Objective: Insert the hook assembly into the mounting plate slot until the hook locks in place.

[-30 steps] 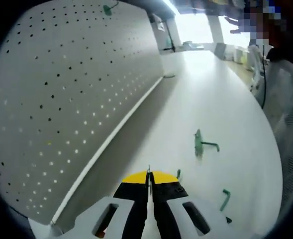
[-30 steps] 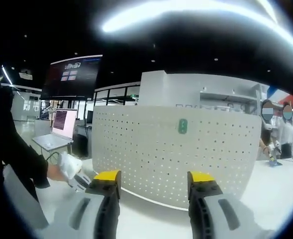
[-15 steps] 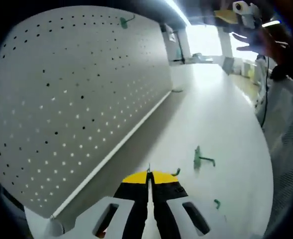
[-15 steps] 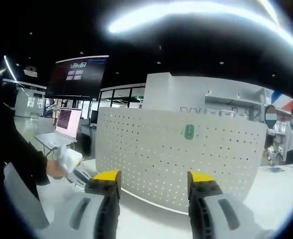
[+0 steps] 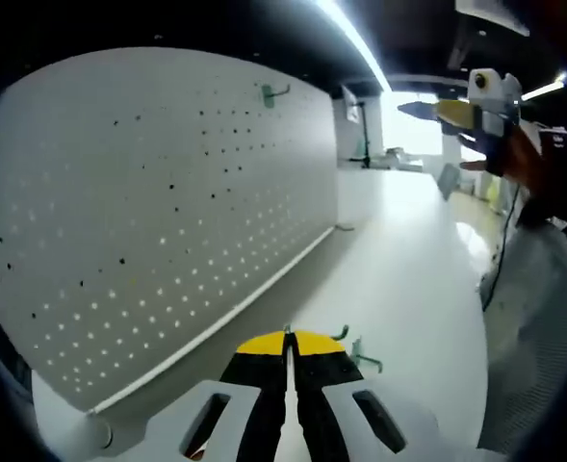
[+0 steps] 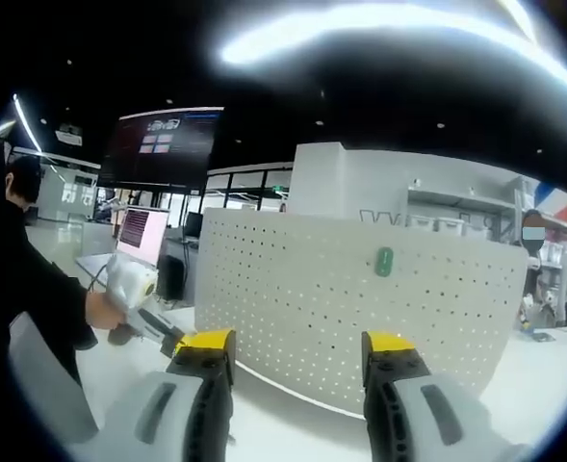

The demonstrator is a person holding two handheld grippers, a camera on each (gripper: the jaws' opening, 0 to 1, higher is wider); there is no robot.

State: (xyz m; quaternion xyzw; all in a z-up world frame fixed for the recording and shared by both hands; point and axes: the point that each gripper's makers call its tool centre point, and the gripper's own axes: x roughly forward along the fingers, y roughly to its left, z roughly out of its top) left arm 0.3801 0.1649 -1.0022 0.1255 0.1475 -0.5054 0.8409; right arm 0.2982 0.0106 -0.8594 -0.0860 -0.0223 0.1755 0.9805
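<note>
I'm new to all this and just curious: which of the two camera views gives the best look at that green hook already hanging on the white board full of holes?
The right gripper view: the green hook faces the camera head-on, high on the pegboard. In the left gripper view the hook shows from the side, small, near the board's top edge.

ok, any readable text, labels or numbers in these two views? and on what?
None reads clearly.
Dark wall screen: coloured tiles and a header line, too small to read.
Laptop screen: rows of content, blurred.
White wall behind the pegboard: dark lettering, cut off by the board's top edge, unreadable.
</note>
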